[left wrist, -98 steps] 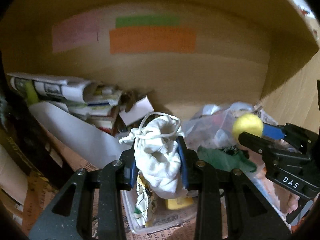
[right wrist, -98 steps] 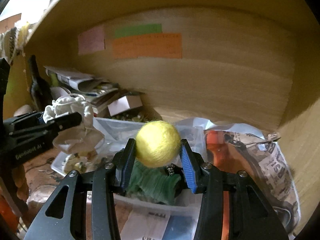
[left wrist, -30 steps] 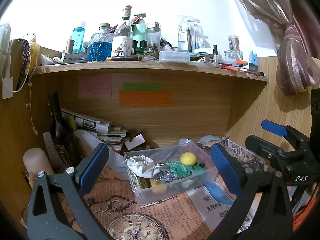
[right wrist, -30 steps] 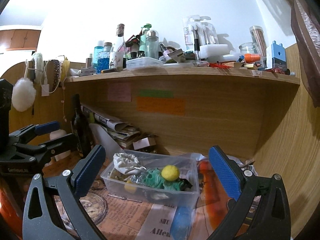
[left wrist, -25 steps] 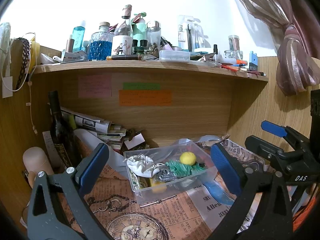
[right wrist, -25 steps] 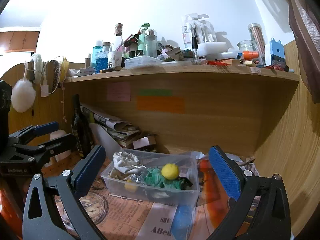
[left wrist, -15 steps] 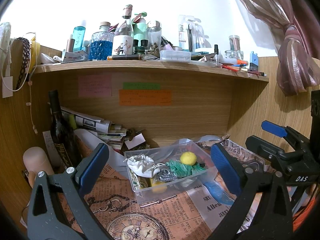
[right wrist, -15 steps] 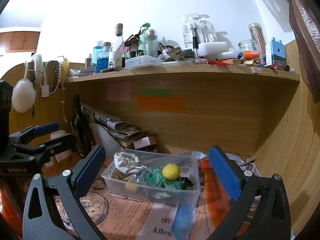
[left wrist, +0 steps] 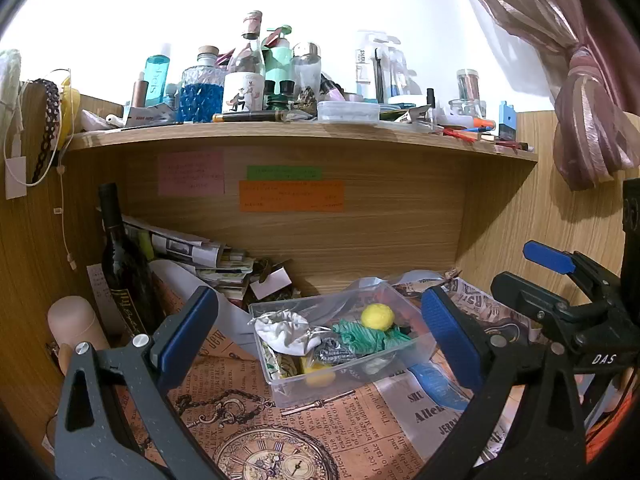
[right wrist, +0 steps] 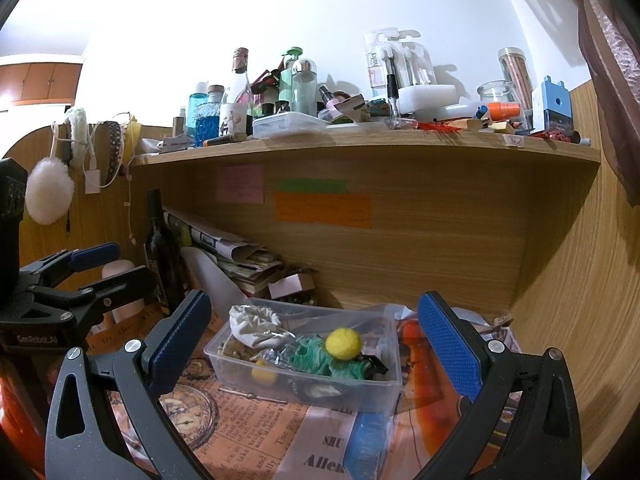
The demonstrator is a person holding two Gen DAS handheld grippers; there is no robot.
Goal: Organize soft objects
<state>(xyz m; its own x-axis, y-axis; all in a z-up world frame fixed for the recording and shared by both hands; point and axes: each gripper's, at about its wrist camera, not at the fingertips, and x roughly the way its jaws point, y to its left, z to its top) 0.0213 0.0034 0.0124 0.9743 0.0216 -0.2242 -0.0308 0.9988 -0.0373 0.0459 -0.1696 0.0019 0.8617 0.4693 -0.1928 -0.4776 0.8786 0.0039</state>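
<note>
- Left wrist view: left gripper [left wrist: 320, 332] spread wide, blue pads [left wrist: 188, 332] far apart, nothing between them.
- Framed between those pads, well ahead: clear plastic bin [left wrist: 352, 384] on a newspaper-print sheet [left wrist: 340, 440] under the wooden shelf [left wrist: 304, 136].
- Inside the bin: white drawstring pouch [left wrist: 286, 330] at the left end, green knit piece [left wrist: 362, 338] in the middle, yellow ball [left wrist: 377, 316] resting on top of the green piece toward the back.
- Lower in the bin, seen through the wall: a second yellow object [left wrist: 318, 374]; shape unclear.
- At the right edge: right gripper [left wrist: 532, 272] seen side-on, fingers parted, holding nothing.
- Left of the bin: dark wine bottle [left wrist: 124, 268] upright, beside a leaning stack of papers [left wrist: 200, 256].
- Right wrist view: right gripper [right wrist: 314, 340] released, blue pads [right wrist: 448, 348] wide apart and empty.
- Same bin [right wrist: 280, 384] between the pads, well ahead; pouch [right wrist: 254, 324] at left, green piece [right wrist: 316, 356] centre, yellow ball [right wrist: 343, 342] on top of it.
- At the left edge: left gripper [right wrist: 116, 264] side-on, fingers apart, empty.
- On the back panel: pink, green and orange notes [right wrist: 322, 210].
</note>
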